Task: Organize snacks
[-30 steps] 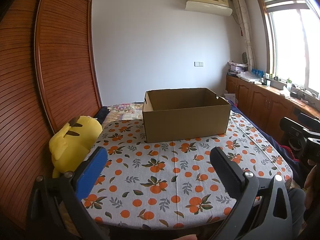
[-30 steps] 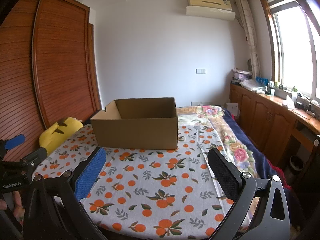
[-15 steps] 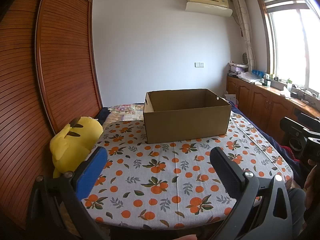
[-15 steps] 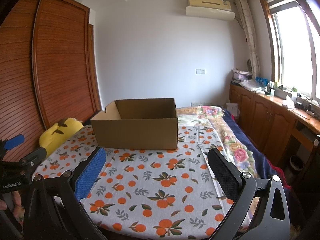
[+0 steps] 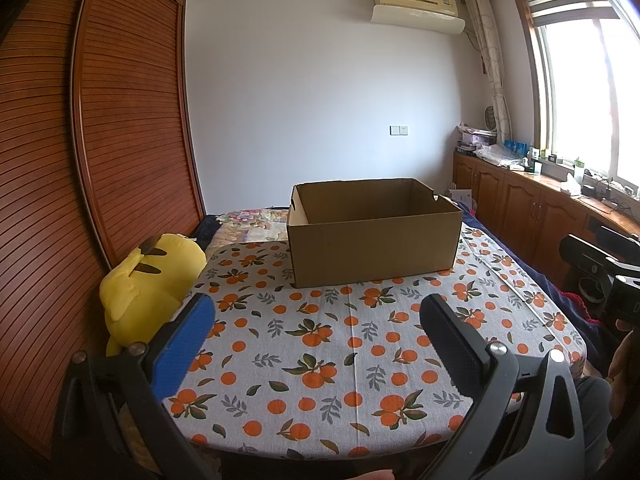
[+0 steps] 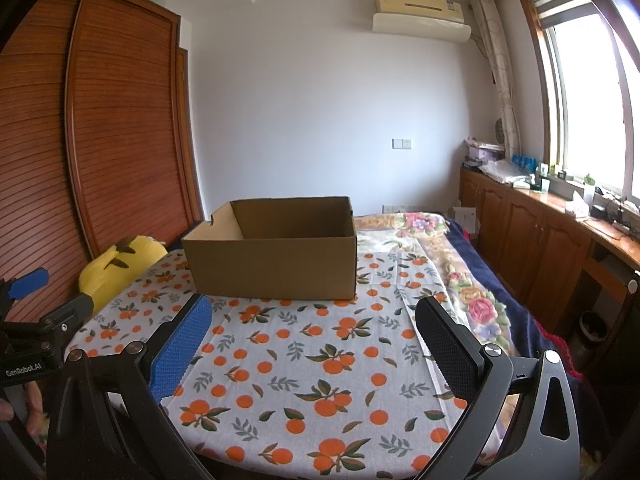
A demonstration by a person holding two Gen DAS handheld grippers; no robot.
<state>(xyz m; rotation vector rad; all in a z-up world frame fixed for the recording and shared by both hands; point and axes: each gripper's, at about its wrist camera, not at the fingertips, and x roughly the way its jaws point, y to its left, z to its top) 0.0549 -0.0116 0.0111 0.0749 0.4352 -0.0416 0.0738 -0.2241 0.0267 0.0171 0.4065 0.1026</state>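
Observation:
An open brown cardboard box stands at the far side of a table with an orange-print cloth; it also shows in the right wrist view. Its inside looks empty from here. No snacks show in either view. My left gripper is open and empty above the table's near edge. My right gripper is open and empty, also at the near edge. Each gripper shows at the side of the other's view: the right one and the left one.
A yellow plush toy lies at the table's left edge against a slatted wooden wardrobe. A bed with a floral cover lies to the right. Wooden cabinets run under the window.
Both views have tilted up very slightly. Nothing on the table has moved and both grippers stay open.

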